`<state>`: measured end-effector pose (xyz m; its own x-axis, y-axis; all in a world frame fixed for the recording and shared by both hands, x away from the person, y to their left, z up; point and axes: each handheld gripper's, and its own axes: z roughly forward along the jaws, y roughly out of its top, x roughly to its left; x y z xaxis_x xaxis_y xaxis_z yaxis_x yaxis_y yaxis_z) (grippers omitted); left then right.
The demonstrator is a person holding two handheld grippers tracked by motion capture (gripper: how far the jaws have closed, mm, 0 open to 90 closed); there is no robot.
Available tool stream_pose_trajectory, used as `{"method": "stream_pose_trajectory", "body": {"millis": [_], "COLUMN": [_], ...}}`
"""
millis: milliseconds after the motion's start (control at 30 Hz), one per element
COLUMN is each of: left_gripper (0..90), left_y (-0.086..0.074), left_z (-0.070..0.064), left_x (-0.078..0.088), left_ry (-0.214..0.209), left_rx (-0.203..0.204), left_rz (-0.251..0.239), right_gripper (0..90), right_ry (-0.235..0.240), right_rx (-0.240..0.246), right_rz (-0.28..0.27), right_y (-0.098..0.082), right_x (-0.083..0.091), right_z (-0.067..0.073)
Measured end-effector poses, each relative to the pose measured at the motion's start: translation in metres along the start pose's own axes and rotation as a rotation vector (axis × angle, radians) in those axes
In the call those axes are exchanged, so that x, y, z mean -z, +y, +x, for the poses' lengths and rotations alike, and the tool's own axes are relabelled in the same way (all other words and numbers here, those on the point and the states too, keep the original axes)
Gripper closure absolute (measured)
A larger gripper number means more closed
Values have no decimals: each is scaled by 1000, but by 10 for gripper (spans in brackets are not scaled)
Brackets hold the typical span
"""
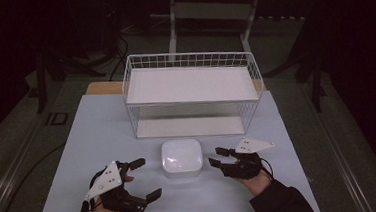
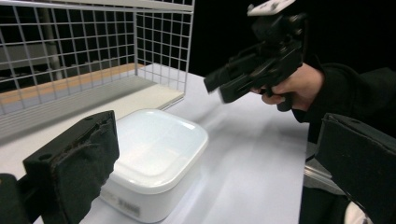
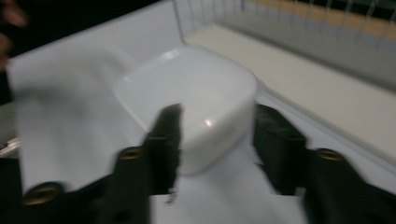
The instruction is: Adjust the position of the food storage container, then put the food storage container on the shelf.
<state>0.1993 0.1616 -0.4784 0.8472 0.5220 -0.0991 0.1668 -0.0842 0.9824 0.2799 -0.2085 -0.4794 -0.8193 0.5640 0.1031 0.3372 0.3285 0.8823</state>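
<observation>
Right now the white box (image 1: 181,158) sits on the bench (image 1: 102,127) just in front of the wire shelf (image 1: 193,93), and it may be meant to go in there. The right gripper (image 1: 218,156) is just beside the box, its fingers (image 3: 163,140) partly open with a corner of the box between them, but they do not seem to squeeze it, so the box rests on its own. The left gripper (image 1: 143,178) waits near the other side with its fingers (image 2: 74,163) wide open and holding nothing, maybe ready to help lift
</observation>
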Motion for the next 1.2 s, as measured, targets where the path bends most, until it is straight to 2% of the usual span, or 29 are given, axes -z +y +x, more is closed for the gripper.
{"method": "stream_pose_trajectory", "body": {"millis": [33, 133, 167, 200, 233, 267, 300, 367, 433, 533, 600, 667, 733, 833, 867, 933, 1000, 1033, 1067, 1100, 1133, 1167, 1200], "left_gripper": [0, 0, 0, 0, 0, 0, 0, 0, 0, 0, 0, 0, 0, 0, 0, 0, 0, 0, 0, 0, 0, 0, 0], "left_y": [1, 6, 6, 13, 15, 19, 22, 29, 37, 49, 56, 62, 67, 71, 71, 70, 67, 65, 65, 61, 58, 56, 53], "left_z": [-1, -4, -4, -6, -6, -5, -4, -1, 1, 6, 9, 12, 16, 25, 28, 33, 39, 42, 42, 47, 49, 52, 55], "left_x": [0, -2, -2, -3, -3, -3, -3, -4, -6, -10, -12, -16, -19, -24, -26, -30, -34, -36, -36, -38, -39, -41, -43], "left_ry": [-1, -12, -12, -15, -19, -20, -24, -22, -19, -38, -58, -50, -55, -49, -44, -16, -23, -23, -23, -19, -11, -9, -10], "left_rx": [2, -9, -9, -19, -19, -16, -9, -21, -36, -22, -7, 10, 43, 82, 91, 104, 152, 178, 178, 213, 230, 240, 266], "left_rz": [3, 19, 19, 32, 35, 40, 45, 57, 74, 90, 94, 94, 92, 111, 125, 144, 169, 181, 181, 196, 209, 215, 216], "right_gripper": [435, 186, 186, 138, 135, 139, 139, 157, 173, 192, 214, 218, 209, 199, 214, 223, 211, 174, 174, 135, 132, 131, 131], "right_ry": [0, 38, 38, 38, 42, 25, 28, 31, 59, 64, 69, 89, 66, 2, -1, 6, 11, 16, 16, 17, 31, 31, 28], "right_rx": [0, 7, 7, 15, 5, 19, 45, 47, 57, 63, 52, 34, 24, 0, -3, -22, -38, -47, -47, -60, -90, -97, -97], "right_rz": [0, -48, -48, -55, -83, -94, -97, -108, -140, -169, -176, -194, -185, -115, -118, -114, -98, -96, -96, -93, -79, -71, -59], "right_y": [0, 6, 6, 9, 15, 17, 19, 23, 27, 33, 37, 41, 44, 50, 51, 53, 54, 54, 54, 54, 53, 52, 51], "right_x": [0, 9, 9, 11, 16, 18, 19, 21, 23, 24, 24, 24, 24, 18, 17, 14, 10, 8, 8, 5, 0, -3, -6], "right_z": [0, 4, 4, 6, 8, 9, 11, 12, 11, 10, 9, 7, 7, 8, 8, 7, 6, 6, 6, 5, 4, 3, 3]}}
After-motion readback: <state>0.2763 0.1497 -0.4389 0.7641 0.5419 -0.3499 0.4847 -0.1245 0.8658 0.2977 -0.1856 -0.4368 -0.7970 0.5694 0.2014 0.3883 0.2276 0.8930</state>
